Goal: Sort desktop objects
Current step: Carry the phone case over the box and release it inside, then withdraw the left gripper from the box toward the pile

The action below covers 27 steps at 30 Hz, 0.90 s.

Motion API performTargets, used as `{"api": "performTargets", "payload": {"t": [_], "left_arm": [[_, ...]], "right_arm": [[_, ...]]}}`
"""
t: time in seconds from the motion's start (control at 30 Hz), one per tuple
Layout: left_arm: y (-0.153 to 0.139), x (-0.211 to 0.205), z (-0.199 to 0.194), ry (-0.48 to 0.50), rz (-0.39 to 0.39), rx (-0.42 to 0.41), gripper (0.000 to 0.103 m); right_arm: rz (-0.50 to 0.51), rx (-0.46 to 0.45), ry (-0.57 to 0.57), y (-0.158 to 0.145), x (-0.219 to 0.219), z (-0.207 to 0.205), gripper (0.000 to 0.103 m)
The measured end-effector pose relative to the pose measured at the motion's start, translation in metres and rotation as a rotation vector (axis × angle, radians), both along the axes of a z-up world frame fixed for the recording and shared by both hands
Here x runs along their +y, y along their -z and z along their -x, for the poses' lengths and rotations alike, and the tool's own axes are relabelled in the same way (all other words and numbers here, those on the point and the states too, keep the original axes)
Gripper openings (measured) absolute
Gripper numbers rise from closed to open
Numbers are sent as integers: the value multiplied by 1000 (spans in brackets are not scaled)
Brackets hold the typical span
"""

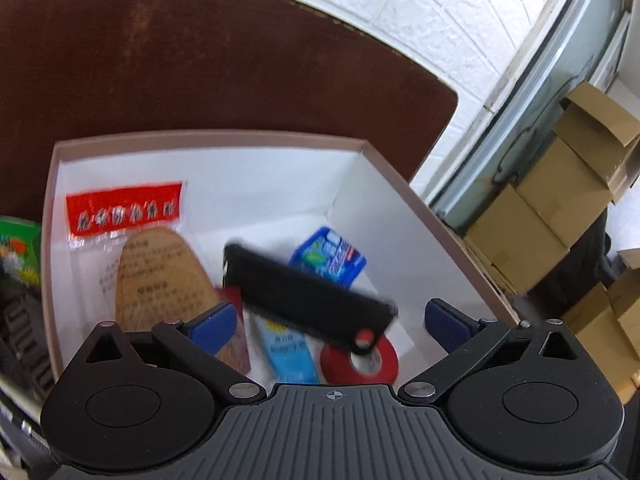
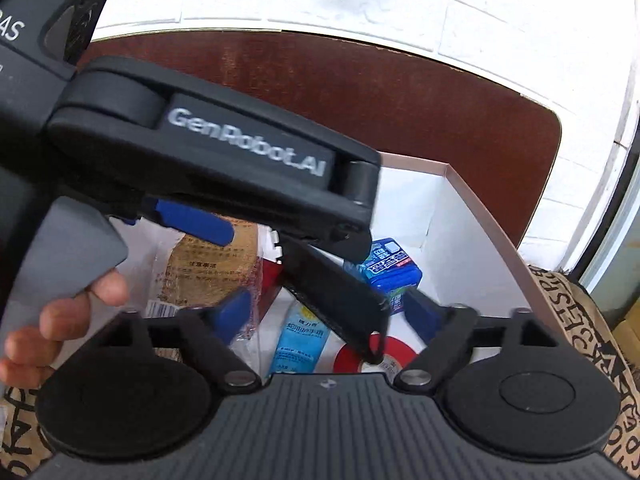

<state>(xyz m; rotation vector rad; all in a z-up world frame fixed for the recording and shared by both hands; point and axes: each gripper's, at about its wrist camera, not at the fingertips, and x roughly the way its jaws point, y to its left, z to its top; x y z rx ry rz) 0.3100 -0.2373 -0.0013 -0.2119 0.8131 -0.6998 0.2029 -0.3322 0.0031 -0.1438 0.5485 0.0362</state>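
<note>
A white open box [image 1: 400, 208] sits on a dark brown table. In it lie a bagged insole with a red label [image 1: 152, 280], a blue tube [image 1: 290, 354], a red tape roll [image 1: 360, 364], a blue packet [image 1: 328, 258] and a red booklet [image 1: 234, 300]. A blurred black case [image 1: 308, 300] is in mid-air over the box, held by neither gripper. My left gripper [image 1: 332, 326] is open above the box. My right gripper [image 2: 328, 314] is open over the same box [image 2: 480, 216]; the case [image 2: 336, 296] shows between its fingers. The left gripper's body [image 2: 224, 160] crosses the right wrist view.
Green packaging [image 1: 20, 248] and a dark ribbed object [image 1: 20, 332] lie left of the box. Cardboard boxes [image 1: 560, 200] are stacked on the floor at right, beside a window frame. A patterned bag [image 2: 592, 320] lies right of the box. A white brick wall is behind the table.
</note>
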Motion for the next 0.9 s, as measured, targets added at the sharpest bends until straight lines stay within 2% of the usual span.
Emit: {"api": "performTargets", "payload": {"t": [0.37, 0.9], "left_arm": [[-1, 11, 22, -7, -16, -16, 103], [-23, 15, 76, 2, -85, -144, 103]], "right_arm": [[-11, 16, 34, 3, 0, 12, 102], [-66, -37, 61, -17, -3, 41, 103]]}}
